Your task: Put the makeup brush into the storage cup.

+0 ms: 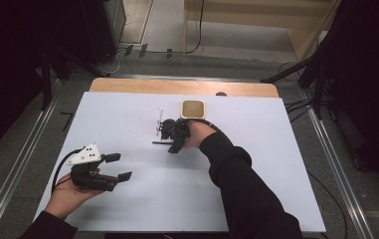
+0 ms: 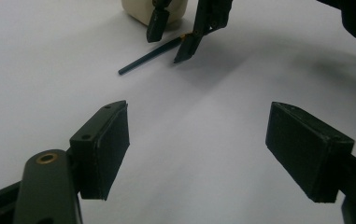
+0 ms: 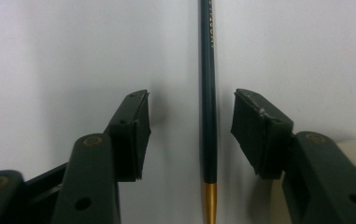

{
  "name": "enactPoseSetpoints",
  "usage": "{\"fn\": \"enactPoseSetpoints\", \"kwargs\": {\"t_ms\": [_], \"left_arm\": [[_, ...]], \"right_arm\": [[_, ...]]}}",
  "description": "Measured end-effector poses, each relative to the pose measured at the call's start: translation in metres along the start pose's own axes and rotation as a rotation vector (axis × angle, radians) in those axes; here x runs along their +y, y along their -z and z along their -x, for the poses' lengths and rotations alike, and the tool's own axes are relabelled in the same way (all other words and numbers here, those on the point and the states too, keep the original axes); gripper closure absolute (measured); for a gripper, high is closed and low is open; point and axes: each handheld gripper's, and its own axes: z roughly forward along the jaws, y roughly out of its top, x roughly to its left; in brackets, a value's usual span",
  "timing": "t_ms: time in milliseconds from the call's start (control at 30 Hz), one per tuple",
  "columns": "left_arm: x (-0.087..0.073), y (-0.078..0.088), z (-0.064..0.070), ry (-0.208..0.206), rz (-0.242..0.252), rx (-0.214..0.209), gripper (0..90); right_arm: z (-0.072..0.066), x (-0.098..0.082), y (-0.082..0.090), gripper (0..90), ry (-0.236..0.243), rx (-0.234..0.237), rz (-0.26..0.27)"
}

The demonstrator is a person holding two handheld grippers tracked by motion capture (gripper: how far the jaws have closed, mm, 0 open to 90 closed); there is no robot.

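Right hand-held gripper [image 3: 189, 126] astride dark pencil [image 3: 208, 116], pads clear of it.

The surface [image 1: 127, 199] carries a pale blue-white covering, with a bare wooden strip [image 1: 142, 86] exposed along its far edge at 12 o'clock. A cream square container [image 1: 192, 109] with a brown interior stands just above centre, toward 12 o'clock. A small white-and-dark stand [image 1: 160, 121] sits just beside it at its 8 o'clock. Metal rails [image 1: 15, 174] flank the surface at 9 and 3 o'clock. Cables [image 1: 296, 105] lie on the floor toward 2 o'clock.
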Motion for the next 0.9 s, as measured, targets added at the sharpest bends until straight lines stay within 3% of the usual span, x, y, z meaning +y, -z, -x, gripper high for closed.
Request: {"fn": "enactPoseSetpoints", "kwargs": {"t_ms": [633, 767, 900], "left_arm": [[0.000, 0.000, 0.000, 0.000, -0.002, -0.005, 22.6], [0.000, 0.000, 0.000, 0.003, 0.001, -0.005, 22.6], [0.000, 0.000, 0.000, 0.000, -0.003, -0.005, 22.6]], "right_arm": [[0.010, 0.004, -0.006, 56.2, -0.057, 0.064, -0.021], [0.011, 0.003, -0.004, 65.8, -0.062, 0.063, -0.041], [0.011, 0.002, -0.003, 68.1, -0.050, 0.066, -0.056]]}}
